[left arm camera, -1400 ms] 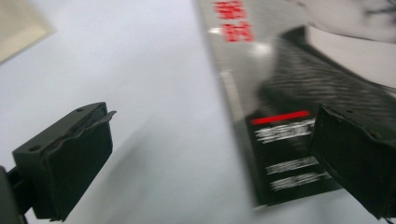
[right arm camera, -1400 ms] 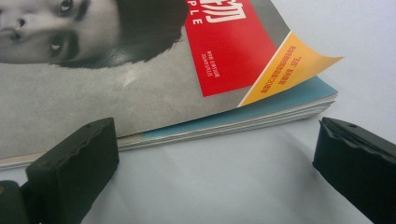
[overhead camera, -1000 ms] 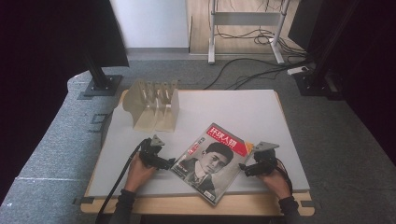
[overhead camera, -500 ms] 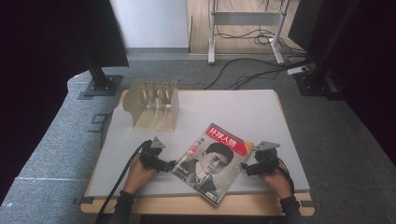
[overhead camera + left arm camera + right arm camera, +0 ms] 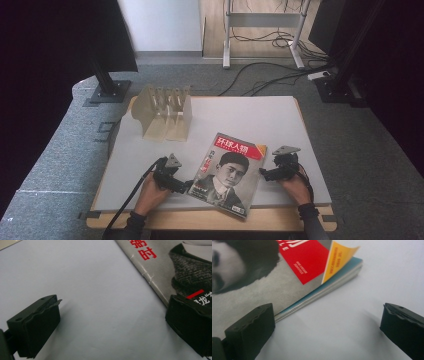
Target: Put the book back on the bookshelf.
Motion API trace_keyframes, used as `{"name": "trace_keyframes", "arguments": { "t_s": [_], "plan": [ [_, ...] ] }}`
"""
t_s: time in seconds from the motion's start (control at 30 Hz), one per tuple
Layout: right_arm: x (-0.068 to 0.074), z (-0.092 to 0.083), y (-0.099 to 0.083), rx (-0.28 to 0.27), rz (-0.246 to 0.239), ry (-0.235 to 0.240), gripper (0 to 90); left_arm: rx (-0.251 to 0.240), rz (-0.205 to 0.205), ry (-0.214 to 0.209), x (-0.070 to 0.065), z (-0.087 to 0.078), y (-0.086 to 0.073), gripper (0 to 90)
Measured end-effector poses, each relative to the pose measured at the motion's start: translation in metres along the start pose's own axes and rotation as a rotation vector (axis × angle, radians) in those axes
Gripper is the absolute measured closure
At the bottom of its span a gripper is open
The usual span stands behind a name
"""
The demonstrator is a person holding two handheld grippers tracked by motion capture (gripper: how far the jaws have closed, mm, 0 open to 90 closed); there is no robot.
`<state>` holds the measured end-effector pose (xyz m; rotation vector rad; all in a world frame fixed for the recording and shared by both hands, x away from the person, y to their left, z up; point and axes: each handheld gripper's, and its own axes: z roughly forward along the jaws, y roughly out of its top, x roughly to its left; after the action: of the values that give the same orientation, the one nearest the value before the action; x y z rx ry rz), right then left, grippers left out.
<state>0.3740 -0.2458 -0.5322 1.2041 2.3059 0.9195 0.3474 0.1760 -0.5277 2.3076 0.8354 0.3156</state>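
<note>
Two grippers sat low at the near edge of the table [image 5: 280,115], one on each side of the magazine [image 5: 227,172], and I had both released, jaws spread wide.

My left gripper [image 5: 186,186] was at the magazine's left (spine) edge. In the left gripper view one jaw already overlapped the cover near the lower corner while the other rested out on bare table. I judged that closing from there could have pinched only the cover, or simply shoved the magazine [image 5: 175,267] rightward instead of gripping it.

My right gripper [image 5: 263,174] faced the open page edge. In the right gripper view one jaw stood against the stacked pages, and the far corner of the cover [image 5: 338,261] curled up (yellow underside showing). I saw the risk there as catching that loose cover alone, so that a lift would have fanned the pages or creased the sheet.

With the magazine lying flat and skewed, near corner close to the table's front edge, an uneven push from either side could have slid it off toward me.

Farther back on the left stood the wooden rack [image 5: 165,112], well apart from the magazine, and no hazard yet.
</note>
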Motion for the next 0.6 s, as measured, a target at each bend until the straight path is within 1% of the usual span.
{"name": "trace_keyframes", "arguments": {
  "t_s": [0.03, 0.13, 0.17, 0.2, 0.27, 0.3, 0.43, 0.57, 0.6],
  "plan": [
    [-0.003, 0.004, 0.004, 0.002, 0.005, -0.004, 0.0, -0.001, 0.001, -0.004, -0.001, 0.0, 0.0, 0.0],
    [-0.005, 0.009, 0.009, 0.007, 0.005, -0.009, 0.0, -0.001, 0.013, -0.016, -0.005, 0.001, 0.001, 0.0],
    [-0.007, 0.014, 0.015, 0.014, 0.002, -0.013, 0.0, -0.001, 0.014, -0.018, -0.006, 0.001, 0.001, 0.0],
    [-0.007, 0.014, 0.015, 0.014, 0.002, -0.013, 0.0, -0.002, 0.014, -0.019, -0.006, 0.001, 0.001, 0.0],
    [-0.009, 0.02, 0.023, 0.022, 0.001, -0.01, 0.0, -0.001, 0.013, -0.019, -0.006, 0.002, 0.002, 0.0],
    [-0.009, 0.022, 0.025, 0.025, 0.005, -0.01, 0.0, -0.001, 0.002, -0.012, -0.007, 0.003, 0.003, 0.0],
    [-0.01, 0.031, 0.034, 0.03, 0.007, -0.009, 0.0, -0.004, -0.014, -0.005, -0.007, 0.005, 0.005, 0.0],
    [-0.011, 0.037, 0.041, 0.037, 0.007, -0.011, 0.0, -0.001, -0.015, -0.006, -0.005, 0.007, 0.007, 0.0],
    [-0.011, 0.041, 0.046, 0.042, 0.009, -0.014, 0.0, 0.0, -0.009, -0.013, -0.004, 0.007, 0.008, 0.0]
  ]
}}
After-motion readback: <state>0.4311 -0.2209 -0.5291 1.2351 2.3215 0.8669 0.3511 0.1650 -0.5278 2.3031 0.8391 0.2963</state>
